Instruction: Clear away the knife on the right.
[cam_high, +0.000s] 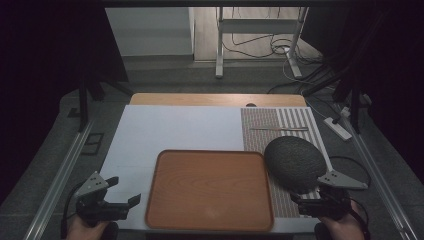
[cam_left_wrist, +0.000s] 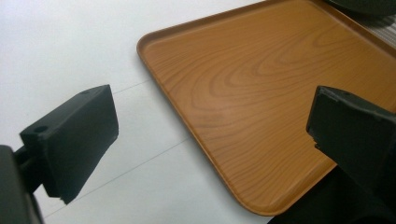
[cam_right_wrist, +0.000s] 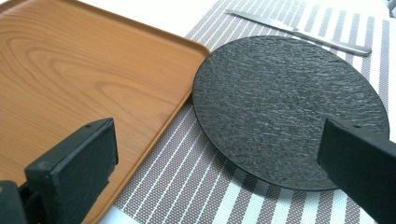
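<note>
A striped placemat (cam_high: 300, 122) covers the right part of the white table sheet (cam_high: 170, 130), and a table knife (cam_high: 279, 129) lies across the placemat's far half. Beyond the sheet's far edge, cables (cam_high: 260, 47) lie on the floor between the metal stand legs (cam_high: 219, 55).

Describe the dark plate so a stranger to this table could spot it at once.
Find the wooden tray at the table's near edge, then look just to its right, onto the striped mat. The plate lies there flat, its rim almost at the tray's corner, in front of the right gripper. It is the one round, black, rough slate-like thing; the knife beyond it is thin and shiny.
</note>
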